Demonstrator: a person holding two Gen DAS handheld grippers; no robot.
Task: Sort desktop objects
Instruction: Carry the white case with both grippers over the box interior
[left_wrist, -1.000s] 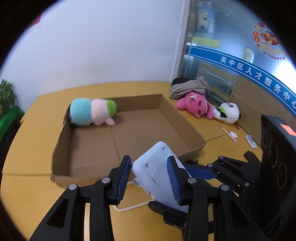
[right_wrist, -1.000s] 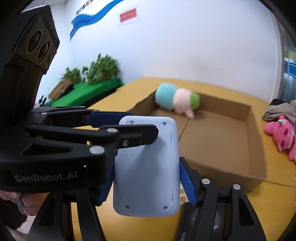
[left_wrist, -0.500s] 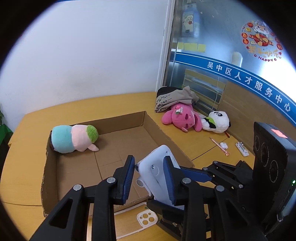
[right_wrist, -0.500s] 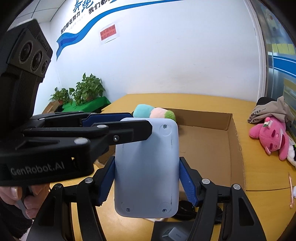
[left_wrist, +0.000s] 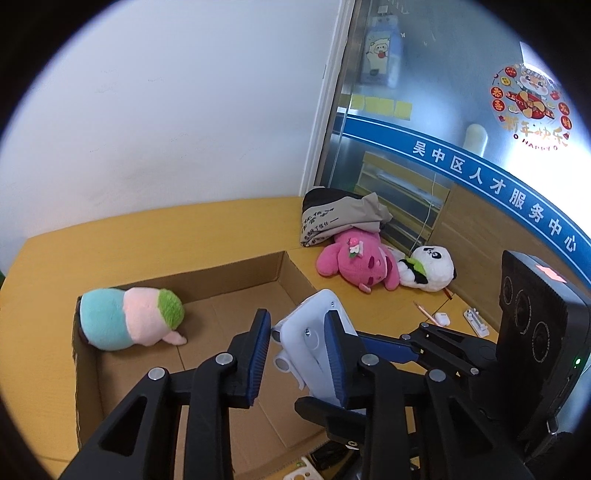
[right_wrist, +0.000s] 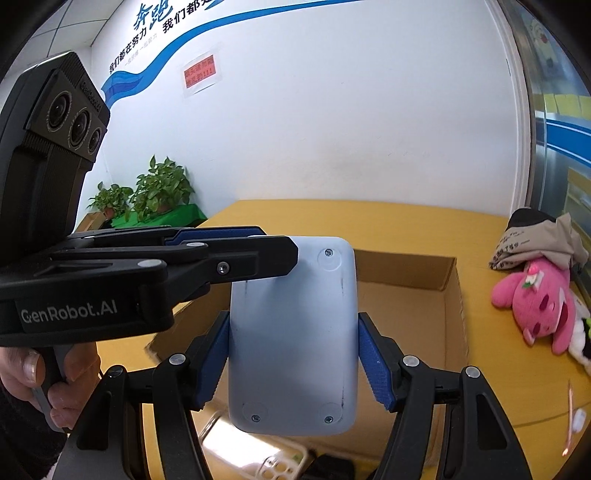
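Currently: white device (right_wrist: 291, 332) pinched by right gripper (right_wrist: 291, 354); left gripper (left_wrist: 295, 350) spread around its edge. Advice: lower into cardboard box (left_wrist: 236, 273), frame centre, clear of plush (left_wrist: 129, 321).

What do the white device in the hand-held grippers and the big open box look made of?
White device: apparently matte molded plastic, judging by its smooth rounded corners and recessed screws. Open box: corrugated cardboard, brown and dull, with creased fold lines and raw cut edges.

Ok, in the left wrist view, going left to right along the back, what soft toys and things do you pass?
Teal, pink and green plush in the cardboard box → folded clothing → pink plush → panda plush → pencil.
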